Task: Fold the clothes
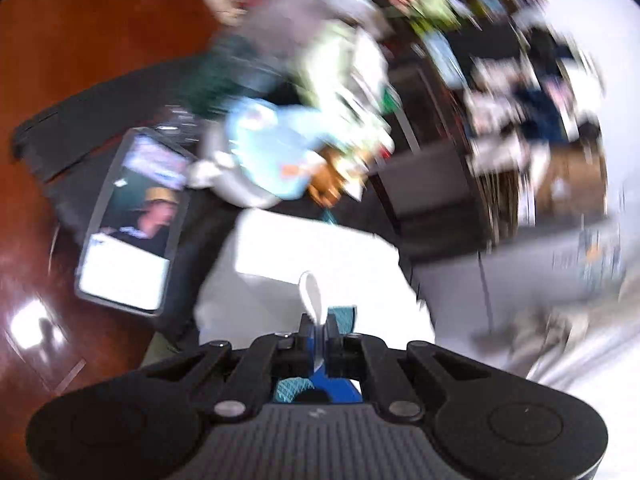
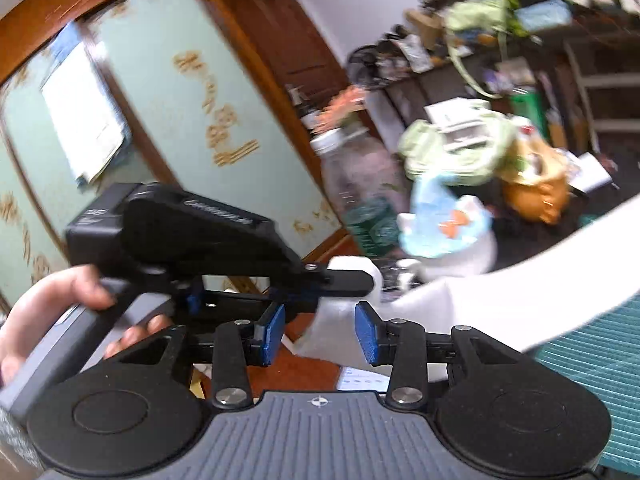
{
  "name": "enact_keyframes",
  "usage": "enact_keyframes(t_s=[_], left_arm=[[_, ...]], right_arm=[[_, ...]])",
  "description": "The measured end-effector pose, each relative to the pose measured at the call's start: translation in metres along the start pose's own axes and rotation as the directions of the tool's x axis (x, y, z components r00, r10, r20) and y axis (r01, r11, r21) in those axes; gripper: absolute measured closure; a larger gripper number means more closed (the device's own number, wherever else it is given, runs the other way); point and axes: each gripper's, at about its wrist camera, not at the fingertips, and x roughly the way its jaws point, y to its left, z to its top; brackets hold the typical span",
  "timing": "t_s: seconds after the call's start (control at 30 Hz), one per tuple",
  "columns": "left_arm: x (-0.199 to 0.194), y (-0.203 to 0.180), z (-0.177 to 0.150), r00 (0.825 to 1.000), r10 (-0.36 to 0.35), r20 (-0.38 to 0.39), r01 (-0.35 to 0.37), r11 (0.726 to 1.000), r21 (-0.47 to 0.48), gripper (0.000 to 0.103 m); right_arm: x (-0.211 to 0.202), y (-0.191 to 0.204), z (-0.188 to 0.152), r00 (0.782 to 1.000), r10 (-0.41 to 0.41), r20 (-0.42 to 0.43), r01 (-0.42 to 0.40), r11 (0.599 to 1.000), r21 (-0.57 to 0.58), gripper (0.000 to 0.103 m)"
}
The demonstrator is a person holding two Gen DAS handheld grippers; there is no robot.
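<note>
Left wrist view was blurred, but the left gripper (image 1: pixel 318 330) showed clearly at the bottom; its jaws were clenched on a thin fold of the white garment (image 1: pixel 320 256), which spread away from the fingers over a dark cloth (image 1: pixel 80 120) on the red-brown table (image 1: pixel 100 32); a phone (image 1: pixel 134 220) with a lit screen lay on that dark cloth just beside the garment; behind it stood a smeared pile of coloured things, light blue and green, that I could not name. In the right wrist view, the right gripper (image 2: pixel 320 334) had its blue pads (image 2: pixel 274 332) apart; the white garment (image 2: pixel 500 296) hung in the gap between them, but the pads did not press on it, so this gripper was released; the cloth ran up to the right edge. A hand (image 2: pixel 48 312) at the left held the other gripper (image 2: pixel 344 280), whose fingers pinched the same white cloth; a plastic bottle (image 2: pixel 360 196) stood behind.
</note>
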Motion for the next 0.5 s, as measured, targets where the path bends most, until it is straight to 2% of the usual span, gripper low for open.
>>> enact_keyframes(t_s=[0.13,0.3,0.33,0.5], left_arm=[[0.027,-0.028,-0.006,0.998,0.024,-0.059,-0.02,0.997,0.069,0.1],[0.059,-0.062,-0.017,0.991,0.065,-0.113,-0.047,0.986,0.161,0.1],[0.066,-0.07,-0.021,0.99,0.078,-0.116,-0.055,0.981,0.188,0.1],[0.098,-0.106,-0.037,0.984,0.122,-0.132,-0.078,0.953,0.293,0.1]], right_arm=[[-0.014,-0.035,0.001,1.0,-0.013,0.019,0.012,0.997,0.072,0.064],[-0.031,-0.037,0.002,0.98,-0.197,-0.005,0.197,0.98,0.004,0.063],[-0.035,-0.04,0.002,0.977,-0.214,0.003,0.214,0.977,0.023,0.062],[-0.044,-0.042,0.003,0.917,-0.398,0.0,0.398,0.917,-0.016,0.059]])
